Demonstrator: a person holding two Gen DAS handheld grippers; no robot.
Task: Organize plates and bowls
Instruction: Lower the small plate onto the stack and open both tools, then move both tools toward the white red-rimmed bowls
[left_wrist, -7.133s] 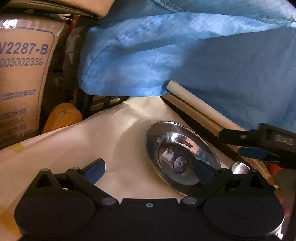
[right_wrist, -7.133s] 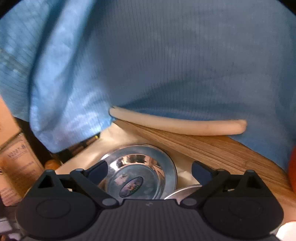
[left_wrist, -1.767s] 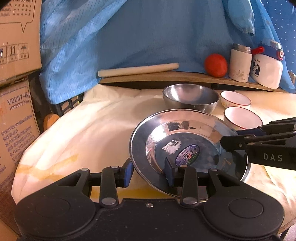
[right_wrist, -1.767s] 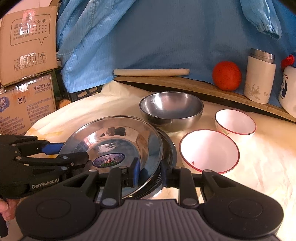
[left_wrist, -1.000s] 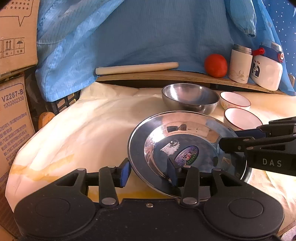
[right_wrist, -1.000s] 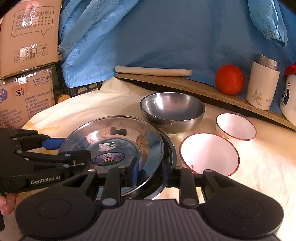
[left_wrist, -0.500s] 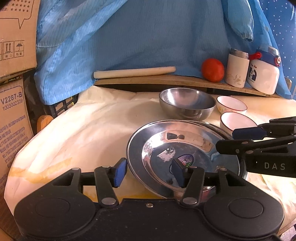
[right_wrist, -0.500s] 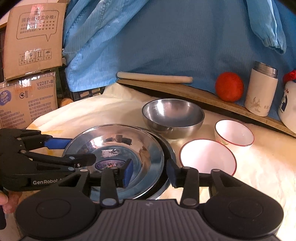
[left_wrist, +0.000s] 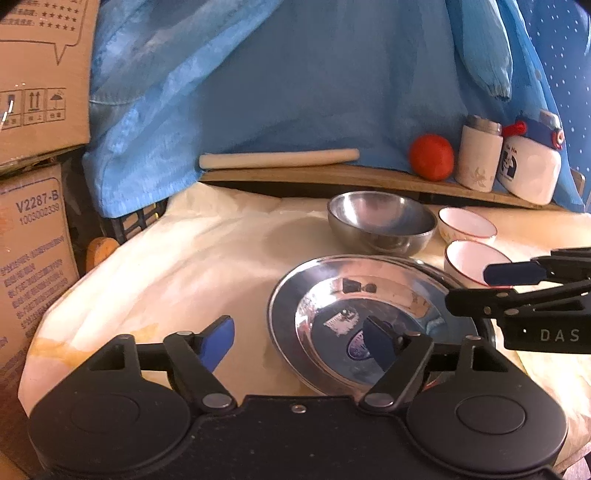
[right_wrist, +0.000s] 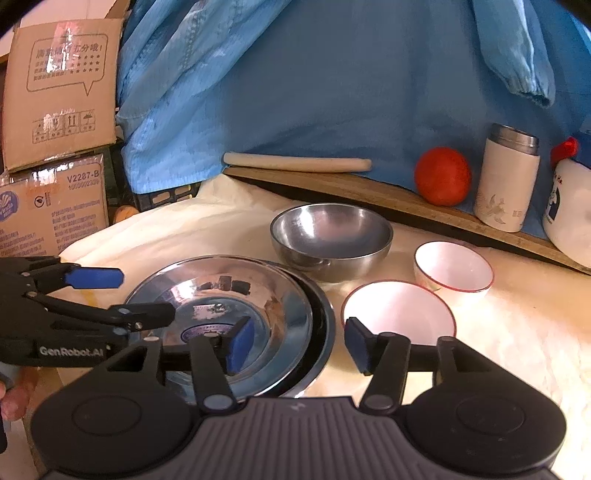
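A steel plate (left_wrist: 373, 295) (right_wrist: 236, 291) with a blue sticker lies nested on a second steel plate on the cream cloth. My left gripper (left_wrist: 299, 341) is open, its jaws straddling the plate's left rim. My right gripper (right_wrist: 299, 341) is open, straddling the right rim. A steel bowl (left_wrist: 380, 221) (right_wrist: 330, 234) stands behind the plates. Two white red-rimmed bowls, a larger one (right_wrist: 399, 317) (left_wrist: 469, 260) and a smaller one (right_wrist: 452, 269) (left_wrist: 465, 225), sit to the right.
A wooden board (right_wrist: 369, 194) at the back carries a rolling pin (right_wrist: 295, 162), a red ball (right_wrist: 441, 175), a white flask (right_wrist: 506, 177) and a white jug (right_wrist: 570, 214). Blue fabric (right_wrist: 332, 74) hangs behind. Cardboard boxes (left_wrist: 33, 236) stand at the left.
Both grippers have opened and let go of the top steel plate, which has settled flat onto the plate beneath. Both grippers have pulled back slightly.
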